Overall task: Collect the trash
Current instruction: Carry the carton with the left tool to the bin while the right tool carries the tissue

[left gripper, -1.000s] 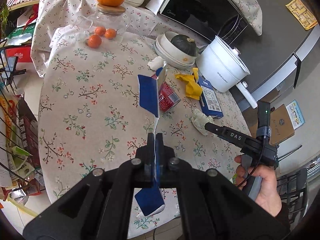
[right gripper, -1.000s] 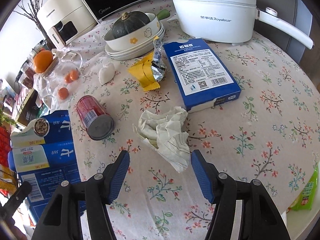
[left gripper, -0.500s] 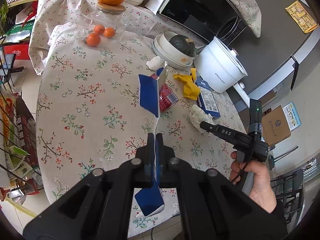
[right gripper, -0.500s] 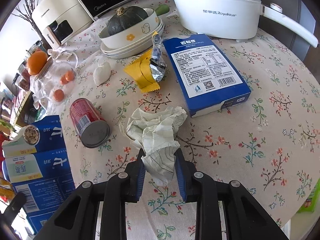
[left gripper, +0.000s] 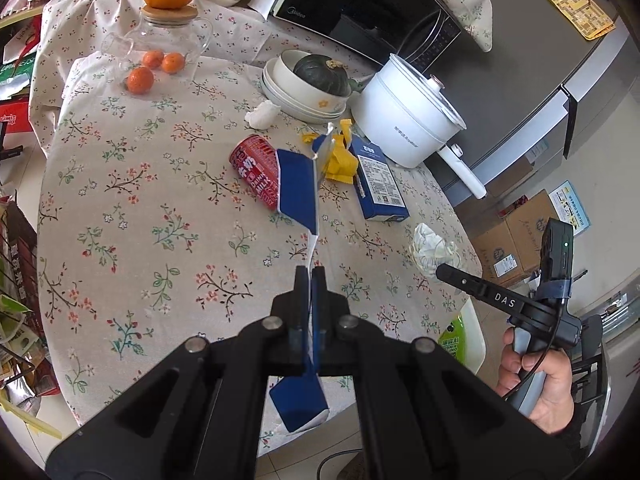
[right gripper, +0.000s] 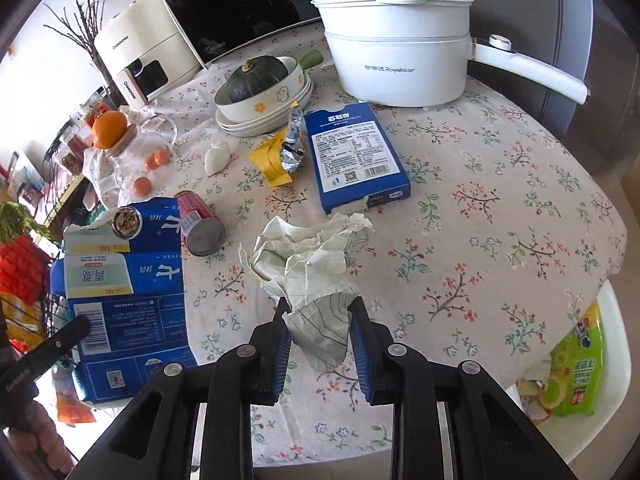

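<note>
My left gripper (left gripper: 311,276) is shut on a flattened blue milk carton (left gripper: 298,192) and holds it edge-on above the table; the carton also shows at the left of the right wrist view (right gripper: 124,280). My right gripper (right gripper: 320,312) is shut on a crumpled white paper (right gripper: 312,256), lifted off the floral tablecloth (right gripper: 500,200); the paper also shows in the left wrist view (left gripper: 430,246). A red can (left gripper: 256,172) lies on its side. A yellow wrapper (right gripper: 272,158) with foil and a blue box (right gripper: 356,156) lie mid-table.
A white electric pot (right gripper: 400,60), stacked bowls with a dark squash (right gripper: 256,80), a glass jar with oranges (left gripper: 168,44) and a white lump (right gripper: 216,156) stand at the back. A green snack bag (right gripper: 576,368) lies on a white chair by the table's right edge.
My right gripper closed on the crumpled paper and lifted it towards the table's near edge. My left gripper kept holding the carton and drew back a little.
</note>
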`<state>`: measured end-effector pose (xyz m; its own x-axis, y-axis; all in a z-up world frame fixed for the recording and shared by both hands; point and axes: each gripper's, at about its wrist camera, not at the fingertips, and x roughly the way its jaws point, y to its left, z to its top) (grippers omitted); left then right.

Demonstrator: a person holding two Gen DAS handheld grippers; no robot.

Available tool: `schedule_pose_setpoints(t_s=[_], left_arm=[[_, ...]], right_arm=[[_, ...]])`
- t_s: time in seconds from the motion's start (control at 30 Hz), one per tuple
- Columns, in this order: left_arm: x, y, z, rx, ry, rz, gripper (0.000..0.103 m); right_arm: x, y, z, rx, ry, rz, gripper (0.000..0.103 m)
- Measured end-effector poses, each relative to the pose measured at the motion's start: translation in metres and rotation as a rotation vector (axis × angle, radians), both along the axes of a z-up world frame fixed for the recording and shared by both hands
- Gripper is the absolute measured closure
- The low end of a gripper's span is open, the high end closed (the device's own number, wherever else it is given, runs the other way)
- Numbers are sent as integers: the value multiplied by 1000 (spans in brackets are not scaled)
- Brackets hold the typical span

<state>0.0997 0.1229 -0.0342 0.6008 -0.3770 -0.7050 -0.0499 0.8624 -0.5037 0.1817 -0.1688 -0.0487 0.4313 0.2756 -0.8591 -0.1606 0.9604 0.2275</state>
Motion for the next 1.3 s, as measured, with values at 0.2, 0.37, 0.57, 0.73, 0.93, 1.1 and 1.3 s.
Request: schedule_pose_setpoints(t_s=[0.2,0.37,0.57,0.73,0.93,1.1,1.3], left_arm=[[5,-34,6,-9,-16,-55,102],[10,-69,4,22,-17,-127,102],[18,-106,1,6,-8,-192,102],[23,-141,2,-2,-14,-244,102],[27,-184,0,-38,-19,-309,102],[27,-226,0,-53,-30,-381,102],[25,-283,-13,-54,-45,-491,102]], right_arm=[[-12,-49,5,-11,2,-60,75],[-22,-86,9,-24,-5,-96,74],[-33,-131,9,-52,-5,-149,74],[-43,-169,5,-79,11,-194,74],[-57,-208,5,-65,24,-263,74],[-68,-236,6,-68,23,-308,74],[-79,-272,1,-73,42,-358,74]])
